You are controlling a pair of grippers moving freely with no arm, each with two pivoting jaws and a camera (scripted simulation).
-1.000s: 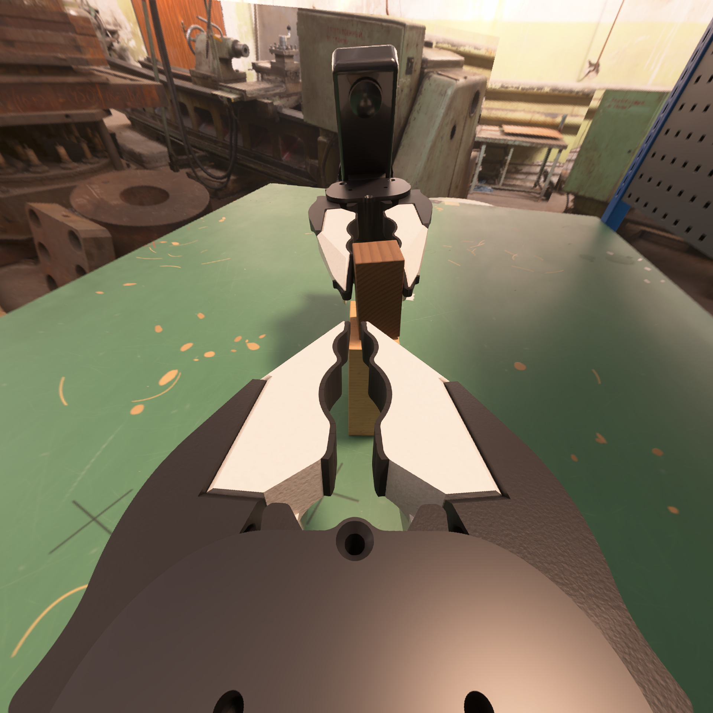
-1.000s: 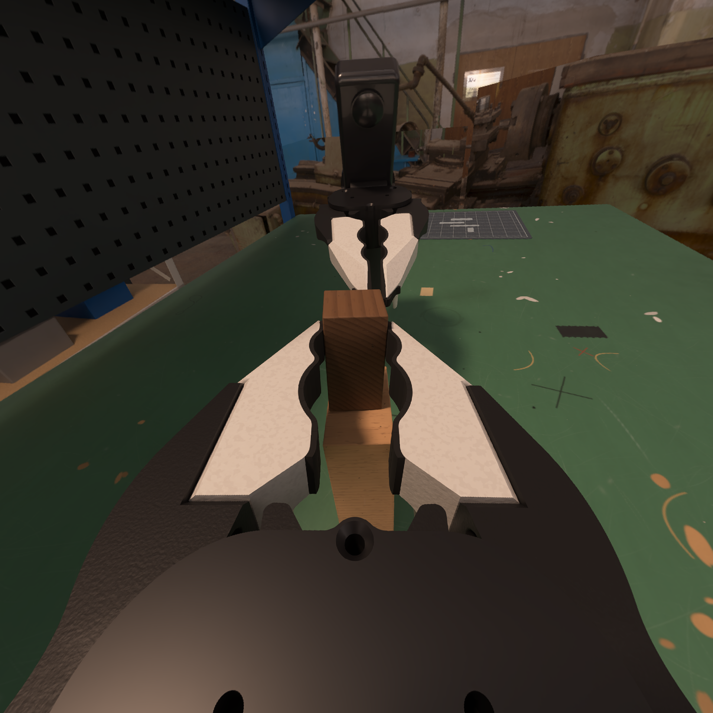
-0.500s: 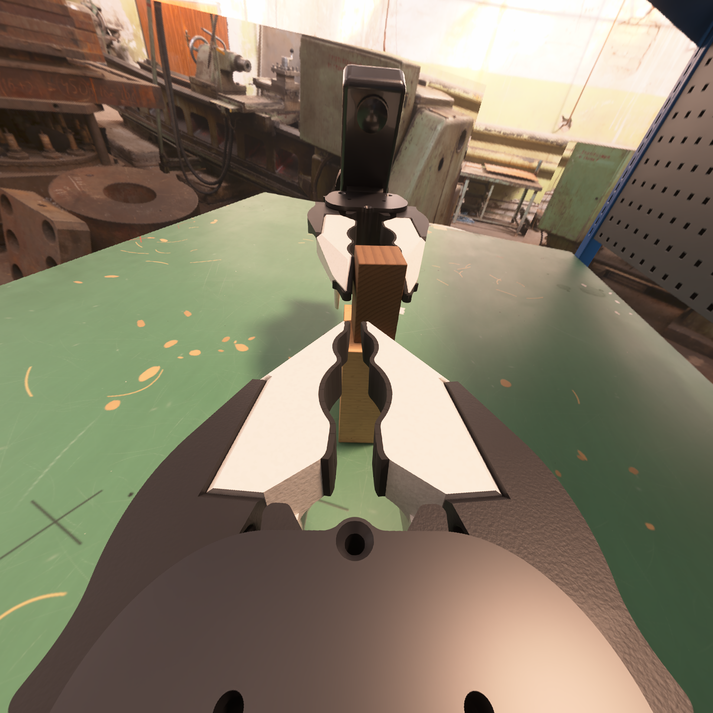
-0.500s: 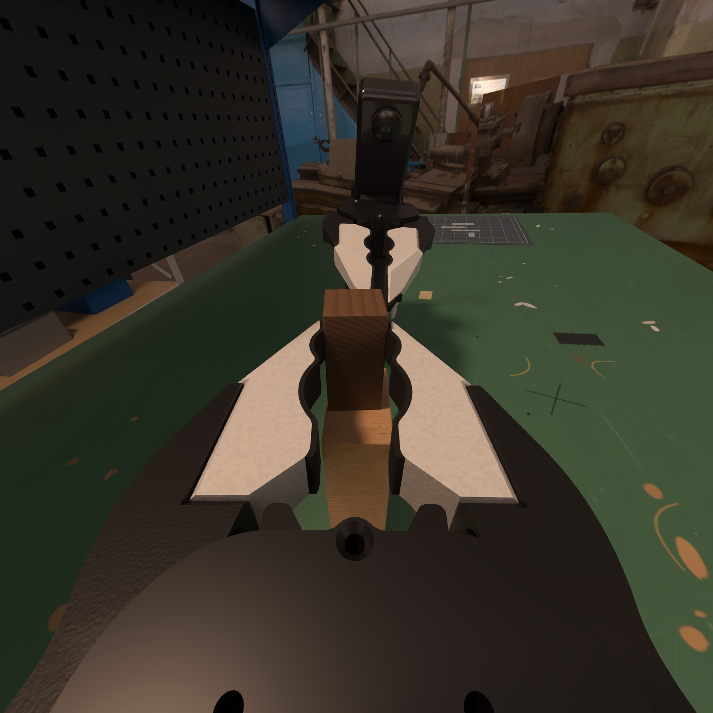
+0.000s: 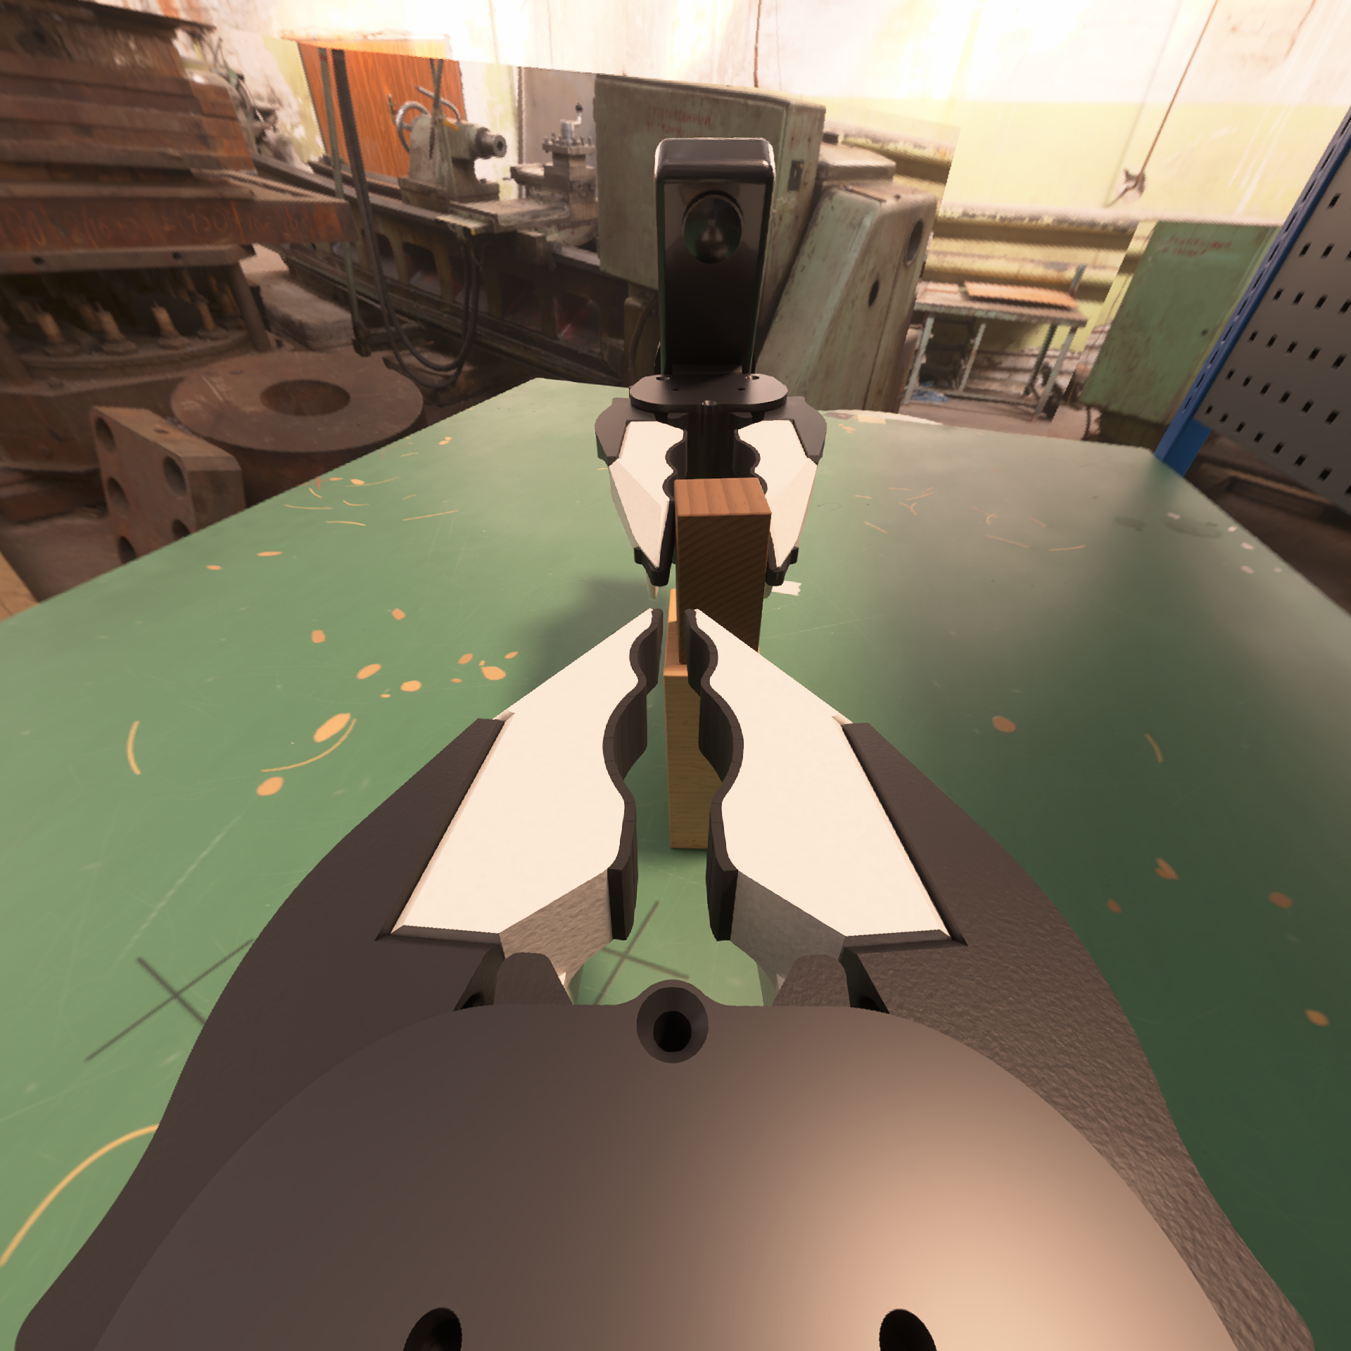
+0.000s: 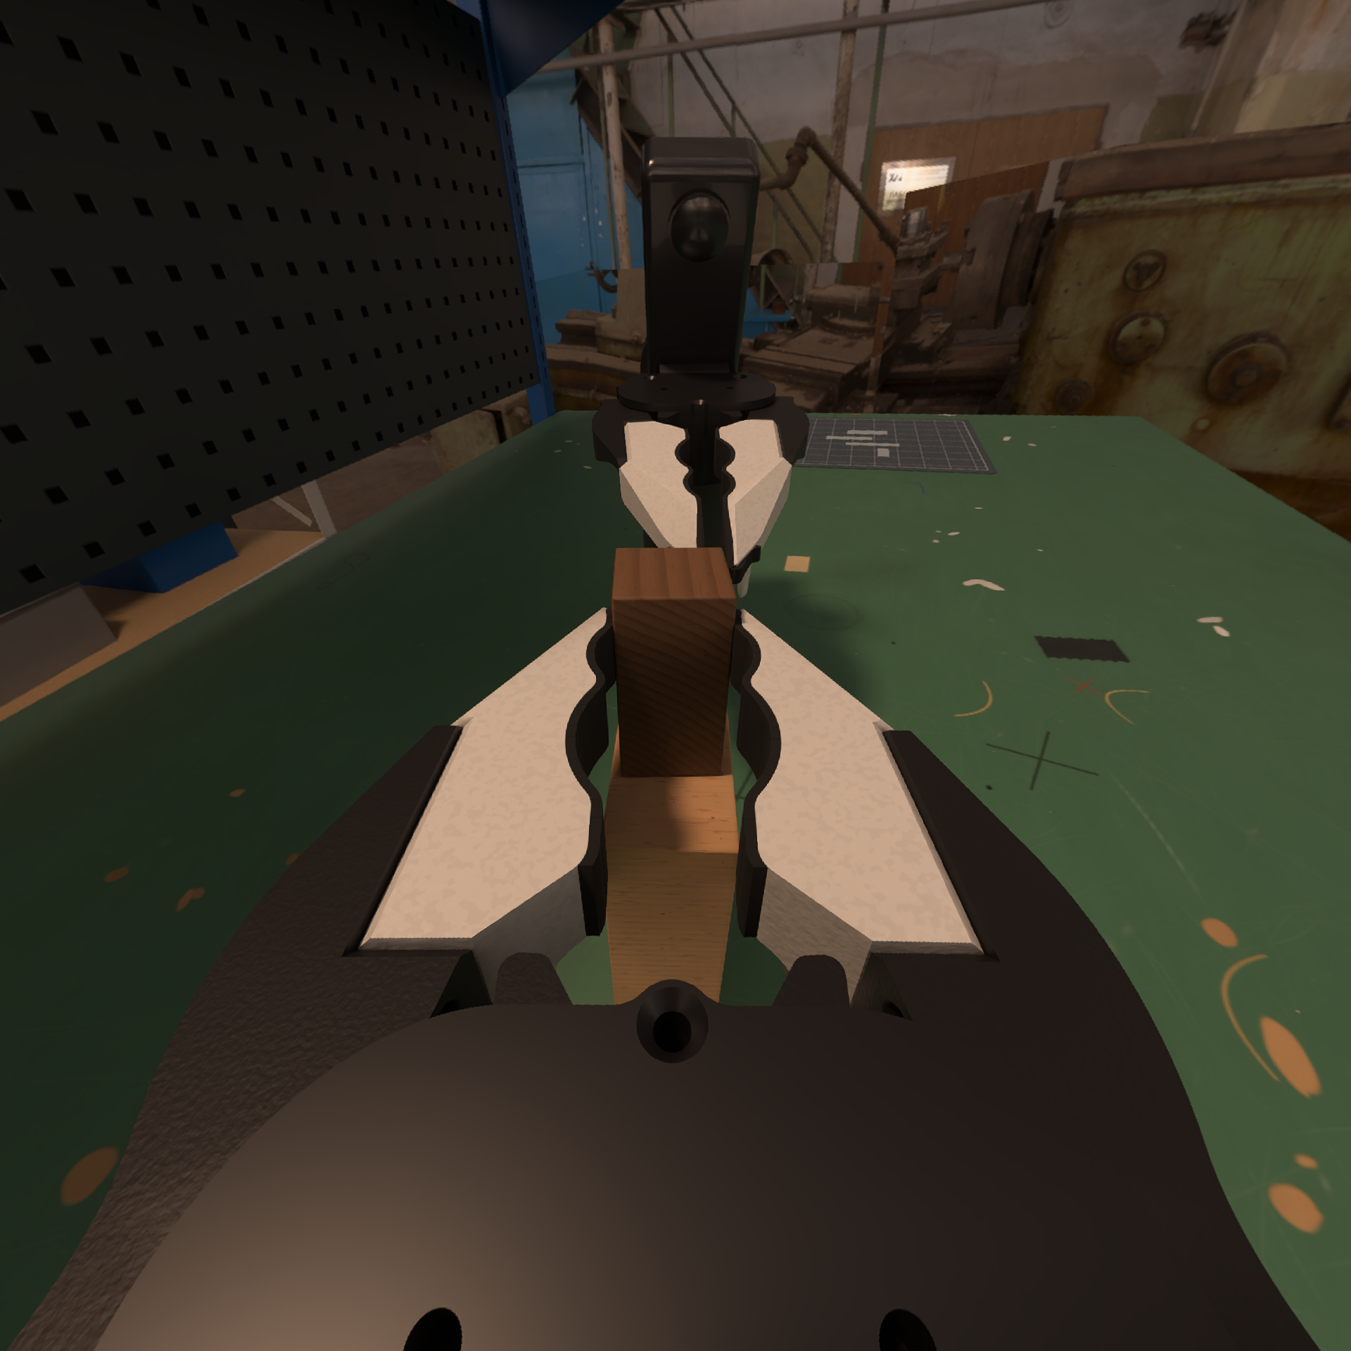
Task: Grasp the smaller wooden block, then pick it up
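A dark brown wooden block point(image 6: 672, 694) stands upright between the fingers of my right gripper point(image 6: 671, 621), which is shut on its sides. A paler wooden block point(image 6: 669, 899) lies right in front of and below it, touching it. I cannot tell whether the dark block rests on it. In the left wrist view the right gripper point(image 5: 720, 577) holds the dark block point(image 5: 720, 555) straight ahead. My left gripper point(image 5: 671, 621) is shut and empty, poised over the pale block point(image 5: 683, 767), which shows through the narrow gap. The left gripper also shows in the right wrist view point(image 6: 705, 541), facing me.
Everything sits on a green scuffed table point(image 5: 292, 585). A dark gridded mat point(image 6: 899, 444) lies at its far edge. A black pegboard wall point(image 6: 219, 292) runs along one side of the table. Old workshop machines stand beyond the table edges.
Both views swayed slightly and came back. The right gripper stays shut on the dark block. The left gripper stays shut over the pale block. Neither block has visibly moved.
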